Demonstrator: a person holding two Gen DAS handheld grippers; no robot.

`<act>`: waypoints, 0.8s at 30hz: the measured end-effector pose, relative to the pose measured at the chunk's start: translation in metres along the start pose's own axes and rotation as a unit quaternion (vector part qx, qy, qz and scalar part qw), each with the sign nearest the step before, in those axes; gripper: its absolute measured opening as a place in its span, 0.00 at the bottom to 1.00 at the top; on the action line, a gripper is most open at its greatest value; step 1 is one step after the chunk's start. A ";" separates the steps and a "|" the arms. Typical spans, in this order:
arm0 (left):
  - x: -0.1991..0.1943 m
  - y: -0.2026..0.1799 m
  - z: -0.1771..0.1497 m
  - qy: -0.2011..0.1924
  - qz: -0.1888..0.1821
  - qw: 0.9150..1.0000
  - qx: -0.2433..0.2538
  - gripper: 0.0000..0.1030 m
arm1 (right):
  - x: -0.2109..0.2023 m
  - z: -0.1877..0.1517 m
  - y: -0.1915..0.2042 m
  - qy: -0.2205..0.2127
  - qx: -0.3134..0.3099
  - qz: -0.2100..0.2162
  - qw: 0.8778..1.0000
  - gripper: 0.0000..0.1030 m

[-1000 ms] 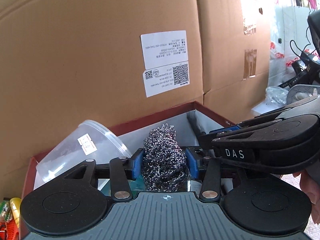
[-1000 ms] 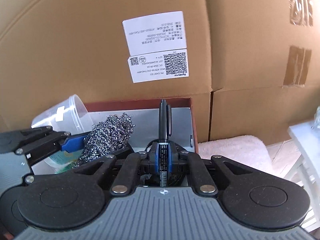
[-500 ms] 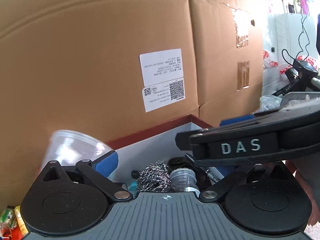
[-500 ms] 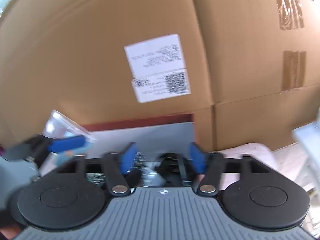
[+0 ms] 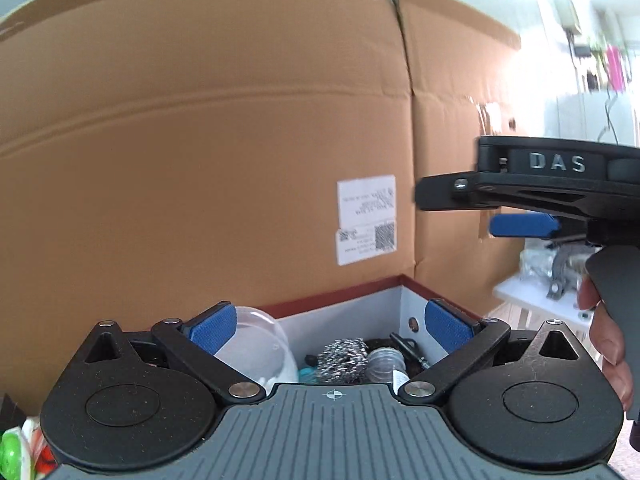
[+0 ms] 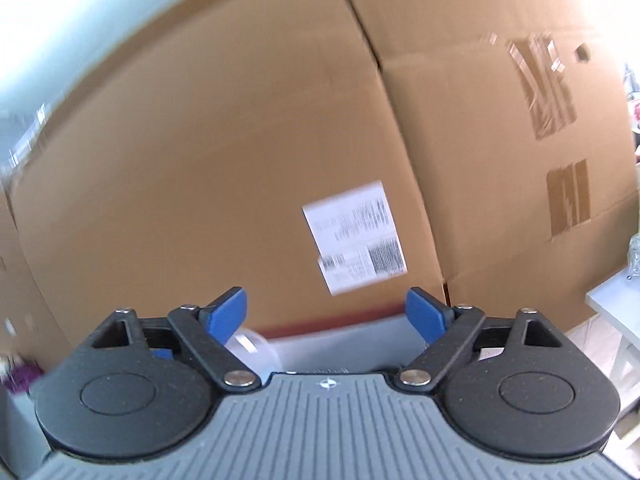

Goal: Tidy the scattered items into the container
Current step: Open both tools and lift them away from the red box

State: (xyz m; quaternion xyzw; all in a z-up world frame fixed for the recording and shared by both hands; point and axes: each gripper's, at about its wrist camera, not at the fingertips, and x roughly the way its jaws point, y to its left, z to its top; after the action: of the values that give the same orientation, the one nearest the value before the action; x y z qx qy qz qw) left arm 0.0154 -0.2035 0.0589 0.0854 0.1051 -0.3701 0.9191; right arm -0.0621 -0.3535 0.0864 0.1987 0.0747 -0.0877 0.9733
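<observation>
The container is a red-rimmed box with white inner walls (image 5: 344,308), against a cardboard wall. In it lie a steel wool scourer (image 5: 346,364), a clear plastic tub (image 5: 260,340), a small clear bottle (image 5: 386,362) and a black marker (image 5: 408,350). My left gripper (image 5: 330,330) is open and empty, raised above and in front of the box. My right gripper (image 6: 326,316) is open and empty, and shows from the side in the left wrist view (image 5: 520,224), high on the right. The right wrist view is blurred; the box (image 6: 352,340) sits low in it.
Large cardboard boxes (image 5: 240,160) with a white label (image 5: 366,220) stand right behind the container. Colourful items (image 5: 16,452) lie at the lower left. A white table (image 5: 532,292) with clutter stands to the right. A pale towel (image 6: 580,332) lies right of the box.
Both grippers opened, dropping the steel wool and the marker into the box, then rose and drew back. The right gripper is moving, its view blurred.
</observation>
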 end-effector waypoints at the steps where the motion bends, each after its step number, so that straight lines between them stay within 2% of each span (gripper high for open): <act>1: -0.010 0.006 -0.002 -0.010 0.007 1.000 -0.011 1.00 | -0.007 0.000 0.002 -0.010 0.005 0.002 1.000 0.91; 5: -0.051 0.034 -0.015 -0.036 0.045 0.997 -0.046 1.00 | -0.023 -0.003 0.014 -0.013 0.009 0.011 1.000 0.91; 9: -0.082 0.068 -0.034 -0.041 0.087 0.992 -0.077 1.00 | -0.032 -0.016 0.038 0.002 -0.010 0.029 1.000 0.91; 15: -0.117 0.116 -0.068 -0.017 0.137 0.985 -0.107 1.00 | -0.026 -0.044 0.093 0.031 -0.056 0.074 0.995 0.91; 24: -0.180 0.184 -0.113 0.000 0.207 0.971 -0.121 1.00 | -0.009 -0.092 0.174 0.095 -0.116 0.147 0.978 0.91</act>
State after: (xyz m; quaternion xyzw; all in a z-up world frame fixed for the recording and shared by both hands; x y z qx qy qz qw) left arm 0.0024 0.0729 0.0103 -0.0063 0.1289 -0.1560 0.9793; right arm -0.0462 -0.1577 0.0697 0.1004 0.1459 0.0853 0.9805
